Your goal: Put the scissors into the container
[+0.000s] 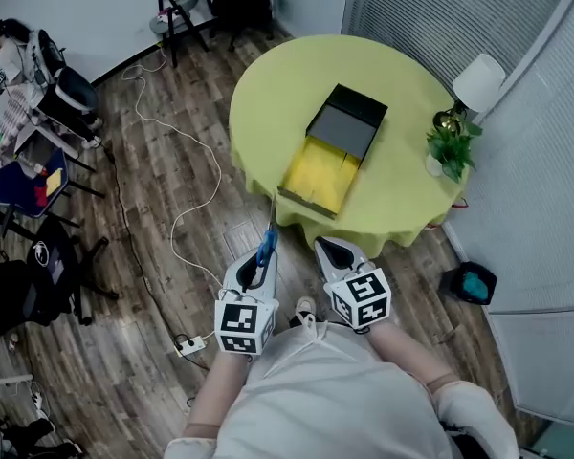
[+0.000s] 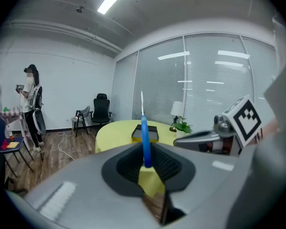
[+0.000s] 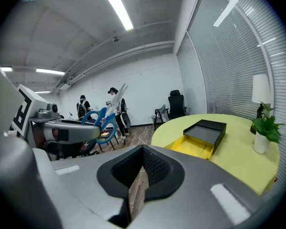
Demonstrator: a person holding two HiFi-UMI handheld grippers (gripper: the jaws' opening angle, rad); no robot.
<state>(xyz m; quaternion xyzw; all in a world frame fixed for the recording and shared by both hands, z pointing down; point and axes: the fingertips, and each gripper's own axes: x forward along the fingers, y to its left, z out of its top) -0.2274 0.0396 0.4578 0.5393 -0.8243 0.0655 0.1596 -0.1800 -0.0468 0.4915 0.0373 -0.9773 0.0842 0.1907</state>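
My left gripper (image 1: 265, 255) is shut on blue-handled scissors (image 1: 267, 242) and hangs over the wooden floor, just short of the table's near edge. In the left gripper view the blue handle (image 2: 145, 140) stands between the pads, with the blade pointing up and forward. The container (image 1: 333, 148), a black box with a yellow inside, lies in the middle of the round yellow-green table (image 1: 268, 94). Beside the left one, my right gripper (image 1: 325, 246) is shut with nothing in it. The right gripper view shows the scissors (image 3: 101, 123) at its left and the container (image 3: 201, 137) ahead.
A white lamp (image 1: 479, 81) and a small potted plant (image 1: 449, 147) stand at the table's right edge. A cable (image 1: 187, 213) and a power strip (image 1: 191, 345) lie on the floor to the left. Chairs (image 1: 62, 94) and a person (image 2: 30, 106) are further left.
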